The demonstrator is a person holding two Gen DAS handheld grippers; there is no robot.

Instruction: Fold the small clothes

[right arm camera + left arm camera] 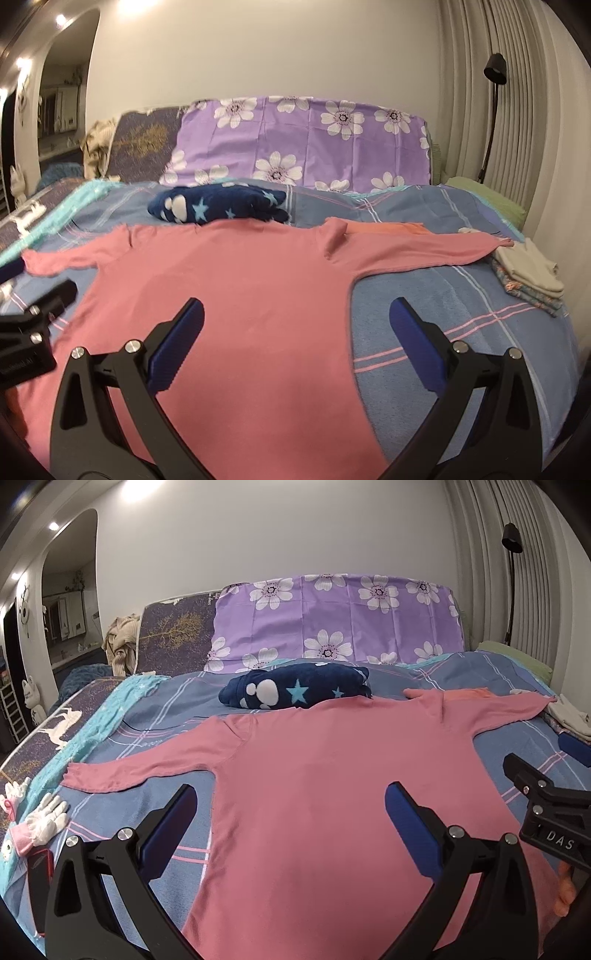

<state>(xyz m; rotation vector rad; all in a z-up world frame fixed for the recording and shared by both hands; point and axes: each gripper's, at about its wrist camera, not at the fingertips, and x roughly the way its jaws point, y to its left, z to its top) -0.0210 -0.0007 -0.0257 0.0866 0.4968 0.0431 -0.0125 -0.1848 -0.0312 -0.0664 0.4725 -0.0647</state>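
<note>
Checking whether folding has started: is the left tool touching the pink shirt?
Cannot tell. The left wrist view shows the left tool open over the pink shirt, gripping no fabric, but not whether its pads rest on the cloth.

We list: pink shirt [325, 775], smooth matt knit cloth; checked bedspread [443, 317], terry-like nap; navy star garment [295, 690], fleecy; gripper pads [410, 830], ribbed blue.

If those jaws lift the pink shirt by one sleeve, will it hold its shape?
Probably not. The pink shirt lies flat and thin on the plaid bedspread, so it likely droops and looks light. Its spread sleeve may trail.
</note>
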